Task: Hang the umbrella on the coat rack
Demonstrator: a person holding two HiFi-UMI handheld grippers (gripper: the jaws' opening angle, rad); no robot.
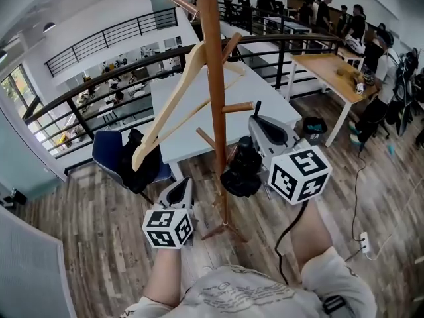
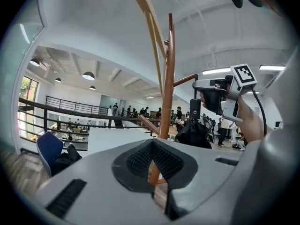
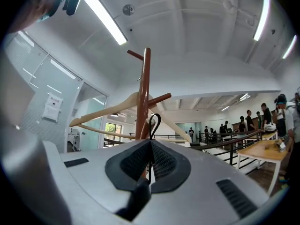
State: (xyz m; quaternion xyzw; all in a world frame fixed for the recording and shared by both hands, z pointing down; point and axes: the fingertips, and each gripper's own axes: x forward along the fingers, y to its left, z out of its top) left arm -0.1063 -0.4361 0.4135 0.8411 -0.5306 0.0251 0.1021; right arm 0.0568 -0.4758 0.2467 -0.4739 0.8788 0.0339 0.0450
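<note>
The coat rack (image 1: 213, 78) is standing upright. It is a round, reddish-brown wooden pole carrying short pegs (image 1: 237, 106) that are angling out at several heights, with splayed feet at its base. The umbrella (image 1: 242, 171) is black, folded and bundled. It is hanging vertically just beside the pole, canopy down and handle up. Its thin black wrist loop (image 3: 153, 121) is rising from between the closed jaws of the right gripper (image 3: 150, 143) and is overlapping a peg tip; whether it is encircling that peg cannot be told.

The wooden hanger (image 1: 165, 108) crowds the upper pegs (image 1: 232, 45) of the coat rack (image 1: 213, 78); the short peg (image 1: 237, 107) beside the umbrella (image 1: 242, 171) seems free to reach.
</note>
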